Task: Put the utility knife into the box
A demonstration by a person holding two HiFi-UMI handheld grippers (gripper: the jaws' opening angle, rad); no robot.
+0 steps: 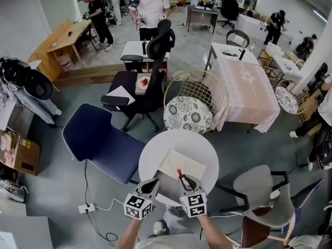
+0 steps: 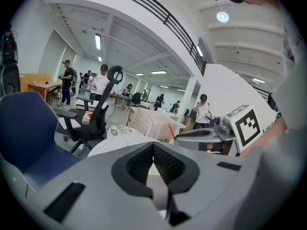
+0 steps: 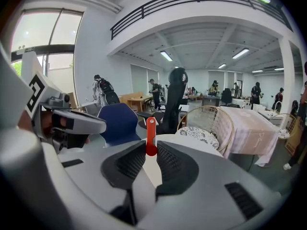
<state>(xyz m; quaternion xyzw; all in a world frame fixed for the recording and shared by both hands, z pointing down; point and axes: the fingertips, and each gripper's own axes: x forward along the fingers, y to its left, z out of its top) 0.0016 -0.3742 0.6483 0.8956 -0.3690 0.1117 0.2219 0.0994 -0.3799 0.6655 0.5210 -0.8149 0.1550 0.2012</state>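
Right gripper view shows the right claw (image 3: 151,146) pinching the red utility knife (image 3: 151,131) upright, seemingly ready to lower it into the box (image 1: 181,163) on the round surface (image 1: 176,138), while the left claw (image 2: 153,146) sits pressed together, empty.

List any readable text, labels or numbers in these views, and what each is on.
No readable text in any view.
Left marker cube and right marker cube: black-and-white square patterns only, no letters or digits.
Cardboard box at the head view's left edge: small yellow sticker, too small to read.
Red utility knife: no print visible.
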